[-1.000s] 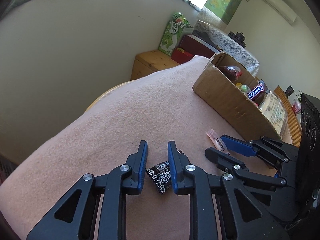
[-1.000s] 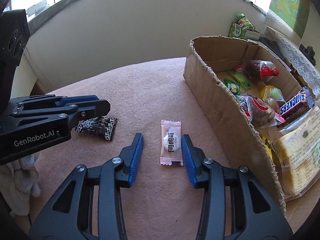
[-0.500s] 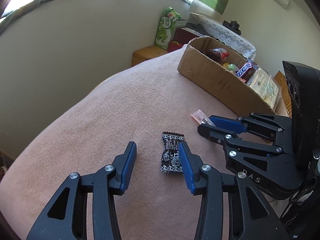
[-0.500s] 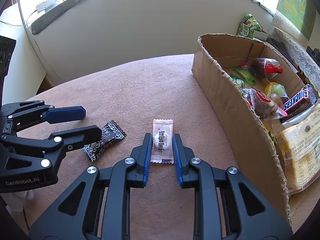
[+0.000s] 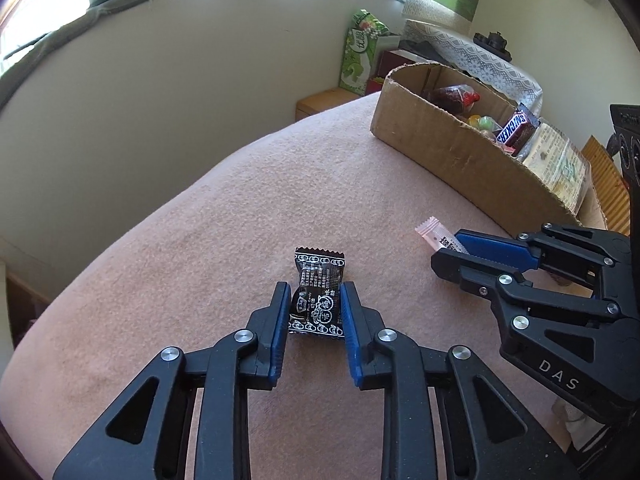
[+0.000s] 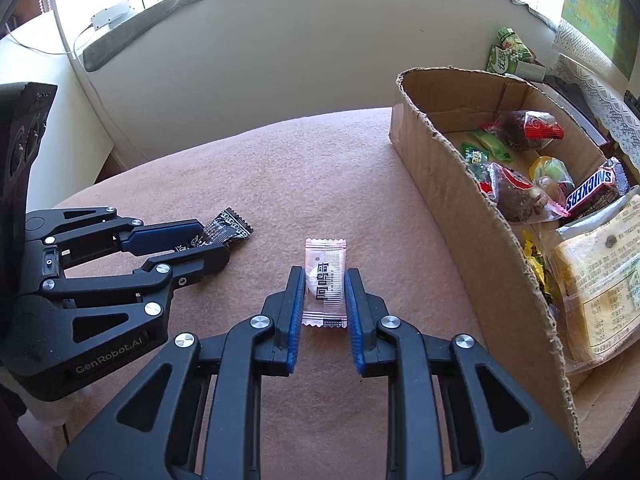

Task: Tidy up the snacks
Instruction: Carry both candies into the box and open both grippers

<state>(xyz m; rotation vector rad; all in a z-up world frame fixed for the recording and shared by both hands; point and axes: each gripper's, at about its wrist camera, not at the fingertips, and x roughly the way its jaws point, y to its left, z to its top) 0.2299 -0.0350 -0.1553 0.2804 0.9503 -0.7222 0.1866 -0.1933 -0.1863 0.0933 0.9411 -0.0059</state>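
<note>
In the left wrist view, the left gripper [image 5: 314, 300] has just been closing, and its fingers [image 5: 280, 312] now hold the black candy [image 5: 318, 280], a light, crinkly packet, by its thicker middle on the tabletop [image 5: 240, 208]; the cardboard box [image 5: 460, 156] stands well apart across open cloth. In the right wrist view, the right gripper [image 6: 325, 292] has narrow fingers [image 6: 297, 300] that pinch the pink candy [image 6: 325, 280] by its long sides. This candy seems soft and slippery, and the box wall [image 6: 460, 200] is near on the right, so it probably has to be lifted over the torn rim.

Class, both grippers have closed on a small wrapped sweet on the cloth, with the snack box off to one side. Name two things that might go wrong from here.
1. The left gripper, whose fingers have just been closing, pinches the black candy by its loose wrapper; it may slip on lifting.
2. The right gripper holds the pink candy beside the tall wall of the cardboard box; a low carry might snag on its ragged rim.
</note>
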